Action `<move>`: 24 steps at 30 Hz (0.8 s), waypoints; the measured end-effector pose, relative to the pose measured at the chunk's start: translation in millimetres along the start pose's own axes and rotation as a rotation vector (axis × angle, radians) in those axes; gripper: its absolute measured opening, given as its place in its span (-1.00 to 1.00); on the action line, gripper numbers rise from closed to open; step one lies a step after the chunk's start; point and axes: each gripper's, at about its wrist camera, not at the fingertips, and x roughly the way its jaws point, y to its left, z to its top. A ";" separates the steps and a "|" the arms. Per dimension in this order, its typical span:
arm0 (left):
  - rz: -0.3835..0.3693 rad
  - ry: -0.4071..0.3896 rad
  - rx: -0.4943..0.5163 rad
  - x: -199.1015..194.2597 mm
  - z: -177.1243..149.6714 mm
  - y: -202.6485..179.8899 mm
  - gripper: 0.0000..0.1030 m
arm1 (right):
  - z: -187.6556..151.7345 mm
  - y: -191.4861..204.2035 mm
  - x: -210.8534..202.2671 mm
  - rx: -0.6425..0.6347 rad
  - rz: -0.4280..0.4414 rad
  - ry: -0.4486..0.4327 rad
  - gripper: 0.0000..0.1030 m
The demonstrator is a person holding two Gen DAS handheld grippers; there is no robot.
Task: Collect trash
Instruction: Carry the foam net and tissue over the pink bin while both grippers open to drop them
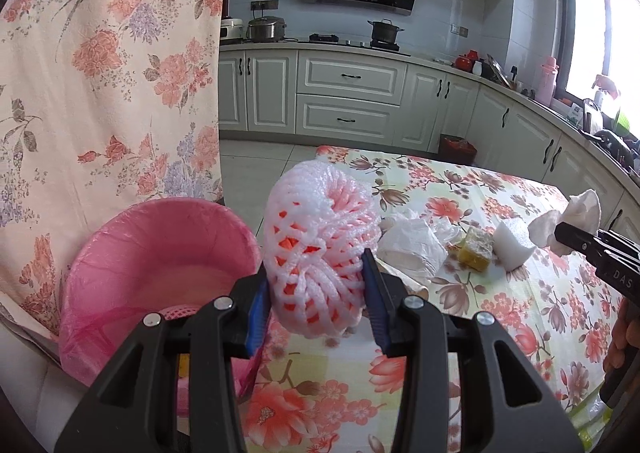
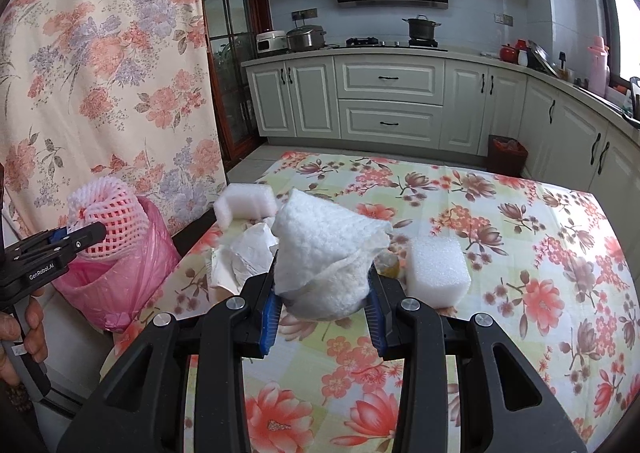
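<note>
A: Entry, tongs first. Left gripper (image 1: 316,289): jaws narrowed onto the foam fruit net (image 1: 320,237), blue pads pressing its 2 sides. The net is off the table (image 1: 520,317), over the left edge and just beside the pink-lined bin (image 1: 160,253).

B: Right gripper (image 2: 322,293): same narrow set, clamped on a crumpled white tissue wad (image 2: 324,253), held above the cloth near the table's middle.

A: Outward from there. Left on the cloth: 1 foam block (image 2: 438,273) right of the wad, a 2nd foam piece (image 2: 244,203) toward the left edge, crumpled paper (image 2: 248,257) between them, and a yellowish crumbly lump (image 1: 476,249) by the paper. The bin stands beside the left edge, off the table, against the floral curtain (image 1: 100,73).

B: Risks, as judgement. The net is springy and gripped low; if it is let go short of the rim it may bounce back onto the table or fall to the floor. The wad hangs loose above the pads, so a layer could peel off in transit.

A: Also 2 tools heading for 1 bin mouth; arriving together, they could knock, or snag the thin liner and drag it off the rim.

B: Writing: "GenRobot.AI" on the left tool's body in the right view; "DAS" on the right tool's arm in the left view, the rest cut off. No other label legible.
</note>
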 end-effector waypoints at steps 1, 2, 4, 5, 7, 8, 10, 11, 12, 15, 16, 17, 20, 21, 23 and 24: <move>0.004 -0.002 -0.004 -1.1 0.1 3.7 -0.21 | 1.3 4.2 1.8 -0.005 0.006 0.001 -0.31; 0.008 -0.005 -0.008 -2.6 0.1 6.9 -0.21 | 2.7 8.8 3.7 -0.012 0.012 0.001 -0.31; 0.019 -0.013 -0.016 -6.2 0.6 15.1 -0.21 | 5.7 19.6 7.8 -0.030 0.027 0.005 -0.31; 0.026 -0.017 -0.023 -8.2 1.0 21.0 -0.21 | 7.4 25.0 10.0 -0.038 0.034 0.006 -0.31; 0.040 -0.021 -0.036 -11.4 1.4 32.9 -0.21 | 10.0 35.2 13.8 -0.054 0.049 0.009 -0.31; 0.048 -0.023 -0.041 -12.7 1.3 38.5 -0.21 | 11.4 40.3 15.6 -0.062 0.054 0.010 -0.31; 0.065 -0.026 -0.055 -15.0 0.6 50.6 -0.21 | 14.6 50.1 19.1 -0.073 0.067 0.010 -0.31; 0.073 -0.026 -0.062 -15.9 0.5 56.3 -0.21 | 16.3 55.1 21.1 -0.079 0.074 0.012 -0.31; 0.082 -0.027 -0.069 -16.8 0.3 62.2 -0.21 | 18.2 60.3 23.3 -0.084 0.081 0.013 -0.31; 0.105 -0.034 -0.094 -21.1 0.1 80.3 -0.21 | 22.8 77.0 28.2 -0.106 0.103 0.015 -0.31; 0.114 -0.037 -0.101 -22.8 -0.2 86.2 -0.21 | 24.5 83.2 30.1 -0.114 0.112 0.017 -0.31; 0.121 -0.039 -0.106 -24.4 -0.7 90.8 -0.20 | 26.4 89.5 32.3 -0.122 0.120 0.018 -0.31; 0.142 -0.043 -0.122 -27.7 -1.6 105.1 -0.20 | 31.1 109.3 38.8 -0.147 0.145 0.022 -0.31; 0.148 -0.043 -0.128 -28.3 -2.0 109.4 -0.20 | 32.9 116.0 41.5 -0.153 0.155 0.024 -0.31; 0.159 -0.041 -0.135 -28.9 -3.8 116.5 -0.20 | 35.7 128.6 47.0 -0.166 0.170 0.028 -0.31; 0.163 -0.040 -0.139 -29.3 -5.0 120.3 -0.20 | 36.7 133.9 49.7 -0.170 0.179 0.032 -0.31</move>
